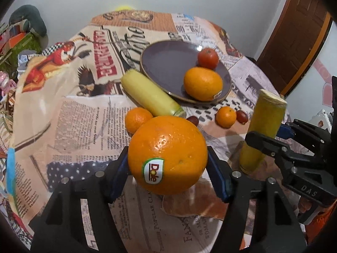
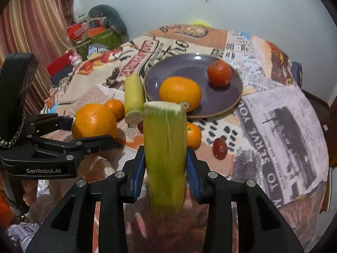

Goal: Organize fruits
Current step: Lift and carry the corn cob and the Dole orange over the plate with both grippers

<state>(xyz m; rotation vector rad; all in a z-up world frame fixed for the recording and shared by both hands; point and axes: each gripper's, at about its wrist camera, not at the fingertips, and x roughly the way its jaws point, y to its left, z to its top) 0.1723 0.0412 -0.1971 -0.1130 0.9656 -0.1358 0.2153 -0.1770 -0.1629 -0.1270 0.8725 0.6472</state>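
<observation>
1. Left gripper [image 1: 168, 158]: matte black plastic frame, blue ribbed pads on the jaws, silver round screw heads, white "GenRobot.AI" lettering.
2. Right gripper [image 2: 165, 160]: same black frame, blue pads, silver screws, "DAS" embossed.

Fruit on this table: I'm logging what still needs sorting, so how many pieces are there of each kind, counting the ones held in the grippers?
Large oranges: 2, one on the plate, one in the left gripper
Small mandarins: 2
Yellow-green cut pieces: 2, one lying, one in the right gripper
Red tomato-like fruit: 1
Small dark red fruits: 2
Total: 9
</observation>
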